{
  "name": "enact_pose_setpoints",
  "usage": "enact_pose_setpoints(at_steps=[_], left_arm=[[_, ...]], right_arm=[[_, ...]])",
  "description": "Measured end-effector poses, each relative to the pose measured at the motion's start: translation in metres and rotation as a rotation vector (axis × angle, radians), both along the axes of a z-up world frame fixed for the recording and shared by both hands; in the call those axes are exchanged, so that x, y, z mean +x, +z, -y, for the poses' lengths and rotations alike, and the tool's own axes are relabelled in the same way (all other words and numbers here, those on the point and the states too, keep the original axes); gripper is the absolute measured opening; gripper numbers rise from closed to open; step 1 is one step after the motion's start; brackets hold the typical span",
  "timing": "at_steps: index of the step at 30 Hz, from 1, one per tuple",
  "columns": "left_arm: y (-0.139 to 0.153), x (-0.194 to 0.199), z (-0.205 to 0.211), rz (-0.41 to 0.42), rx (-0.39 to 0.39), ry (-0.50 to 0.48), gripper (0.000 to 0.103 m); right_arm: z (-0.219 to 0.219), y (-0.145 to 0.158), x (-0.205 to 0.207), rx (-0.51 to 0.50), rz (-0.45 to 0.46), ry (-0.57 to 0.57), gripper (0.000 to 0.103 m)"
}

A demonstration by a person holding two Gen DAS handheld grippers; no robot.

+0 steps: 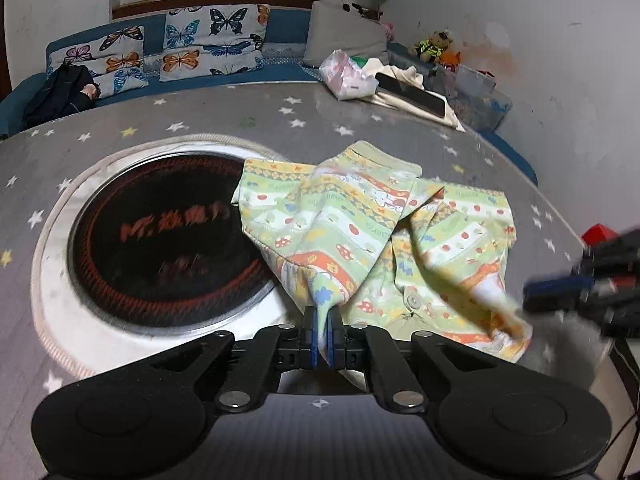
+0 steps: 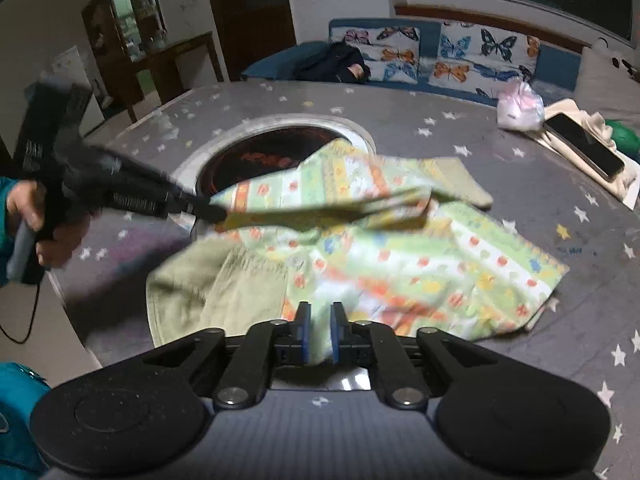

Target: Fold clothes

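**A:** What are we looking at first?

**B:** A small child's shirt (image 1: 360, 232), pale green with orange, yellow and white bands of printed mushrooms and flowers. It lies crumpled on a round table (image 1: 120, 132) under a grey cloth with white and yellow stars. One edge of the shirt hangs over the rim of a round cooktop (image 1: 160, 240), black glass with red rings, sunk in the table's middle. The rest spreads toward the table's near edge. We can see a button (image 1: 413, 301) on its front.

**A:** And our tools?

**B:** We hold two. The left gripper (image 1: 323, 334) is clenched on a lifted fold of the shirt, its blue pads pinching the fabric. The right gripper (image 2: 320, 334) has a shirt edge between its pads, which stand a little apart. We see cloth filling that gap, and the jaws appear to grip it. In the right wrist view, the left gripper (image 2: 208, 210) shows as a dark blur pulling a sleeve up off the table, with a hand (image 2: 36, 220) and a teal sleeve behind it.

**A:** What sits farther out?

**B:** Toward the far edge of the table lie a pink and white plastic bag (image 1: 346, 76) and a dark phone (image 1: 412, 96) resting on cream cloth. Beyond the table stands a blue sofa (image 1: 280, 36) with butterfly cushions (image 1: 216, 40), and a dark garment (image 1: 60, 92) lies at one end of it. A teddy bear (image 1: 434, 46) sits near the white wall.
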State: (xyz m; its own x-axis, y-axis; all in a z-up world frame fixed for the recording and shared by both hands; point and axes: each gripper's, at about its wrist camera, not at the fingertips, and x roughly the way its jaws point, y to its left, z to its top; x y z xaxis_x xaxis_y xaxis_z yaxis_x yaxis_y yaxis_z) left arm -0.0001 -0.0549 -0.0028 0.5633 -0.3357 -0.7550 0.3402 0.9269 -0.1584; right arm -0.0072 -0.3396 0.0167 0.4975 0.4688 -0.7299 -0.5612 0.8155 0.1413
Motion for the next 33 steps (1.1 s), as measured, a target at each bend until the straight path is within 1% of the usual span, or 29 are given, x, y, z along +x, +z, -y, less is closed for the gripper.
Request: enact_pose_setpoints(at_steps=[3, 4, 7, 8, 9, 10, 11, 14, 20, 21, 22, 23, 25, 26, 33], left_arm=[[-0.002, -0.007, -0.005, -0.004, 0.019, 0.005, 0.007], [-0.001, -0.008, -0.006, -0.005, 0.019, 0.007, 0.008], [0.002, -0.010, -0.007, 0.011, 0.026, 0.004, 0.021], [0.004, -0.011, -0.007, 0.023, 0.031, 0.002, 0.026], [0.007, -0.013, -0.006, 0.036, 0.035, -0.005, 0.029], [0.009, -0.014, -0.006, 0.049, 0.040, -0.010, 0.038], [0.011, -0.014, -0.005, 0.061, 0.045, -0.012, 0.043], [0.016, -0.012, -0.001, 0.086, 0.053, -0.020, 0.046], [0.019, -0.001, 0.012, 0.110, 0.071, -0.044, 0.048], [0.019, 0.002, 0.016, 0.112, 0.075, -0.050, 0.049], [0.019, 0.005, 0.019, 0.114, 0.080, -0.056, 0.049], [0.018, 0.008, 0.023, 0.115, 0.085, -0.063, 0.049], [0.016, 0.013, 0.030, 0.116, 0.093, -0.076, 0.051], [0.015, 0.016, 0.033, 0.117, 0.096, -0.080, 0.052], [0.007, 0.036, 0.054, 0.116, 0.121, -0.101, 0.056]], right_arm=[[0.001, 0.007, 0.009, 0.008, 0.020, -0.029, 0.016], [0.000, 0.007, 0.011, 0.010, 0.024, -0.042, 0.021], [0.000, 0.005, 0.032, 0.008, 0.034, -0.095, 0.025], [-0.001, 0.002, 0.041, 0.006, 0.034, -0.114, 0.030], [-0.002, -0.002, 0.051, 0.003, 0.034, -0.134, 0.031], [-0.003, -0.004, 0.058, 0.005, 0.033, -0.144, 0.032], [-0.005, -0.007, 0.068, 0.017, 0.027, -0.159, 0.032], [-0.010, -0.014, 0.086, 0.053, 0.018, -0.185, 0.032], [-0.022, -0.034, 0.106, 0.046, -0.013, -0.224, 0.032], [-0.023, -0.037, 0.108, 0.051, -0.023, -0.228, 0.031], [-0.022, -0.039, 0.109, 0.057, -0.026, -0.228, 0.025], [-0.022, -0.040, 0.109, 0.064, -0.029, -0.228, 0.016], [-0.021, -0.041, 0.107, 0.072, -0.025, -0.228, 0.012], [-0.021, -0.040, 0.105, 0.075, -0.018, -0.227, 0.008], [-0.011, -0.016, 0.083, 0.048, 0.085, -0.230, 0.002]])
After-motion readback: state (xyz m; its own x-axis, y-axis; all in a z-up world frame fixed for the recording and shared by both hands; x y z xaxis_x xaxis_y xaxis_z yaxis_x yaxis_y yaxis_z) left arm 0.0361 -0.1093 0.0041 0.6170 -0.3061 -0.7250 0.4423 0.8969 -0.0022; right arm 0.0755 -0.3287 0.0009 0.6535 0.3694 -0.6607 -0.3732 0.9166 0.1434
